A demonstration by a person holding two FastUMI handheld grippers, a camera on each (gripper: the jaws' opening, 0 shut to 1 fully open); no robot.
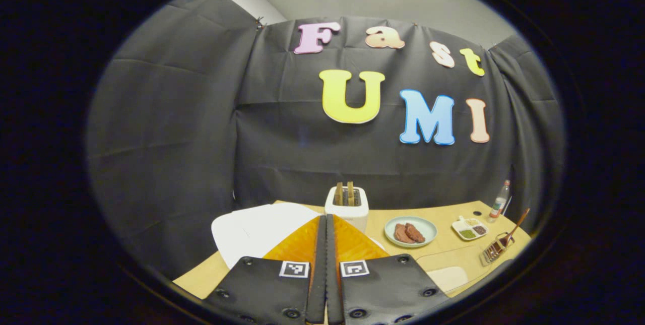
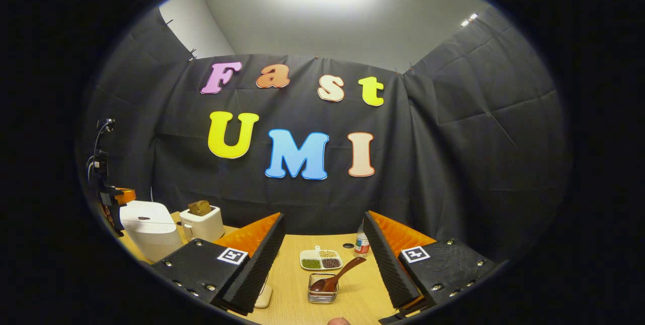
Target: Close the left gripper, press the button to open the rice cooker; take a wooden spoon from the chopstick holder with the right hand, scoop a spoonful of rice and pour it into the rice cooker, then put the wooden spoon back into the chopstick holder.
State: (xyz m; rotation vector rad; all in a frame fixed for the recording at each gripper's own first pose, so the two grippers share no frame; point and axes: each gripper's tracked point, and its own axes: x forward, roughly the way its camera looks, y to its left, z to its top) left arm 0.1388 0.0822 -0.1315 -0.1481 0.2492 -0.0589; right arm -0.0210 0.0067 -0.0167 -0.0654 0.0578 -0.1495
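My left gripper [image 1: 326,224] is clenched, fingers pressed together on nothing, poised above the white, rounded rice cooker [image 1: 257,232] with its lid down on the light wooden table [image 1: 448,252]. My right gripper [image 2: 322,244] is released, jaws wide apart. Between them, farther off, I see the brown wooden spoon [image 2: 336,275] leaning in the small wire chopstick holder [image 2: 322,289], just before the white divided dish of grains [image 2: 320,259].

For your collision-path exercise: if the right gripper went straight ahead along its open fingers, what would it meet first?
Probably the chopstick holder with the wooden spoon, lying between the right gripper's open fingers, though depth is uncertain.
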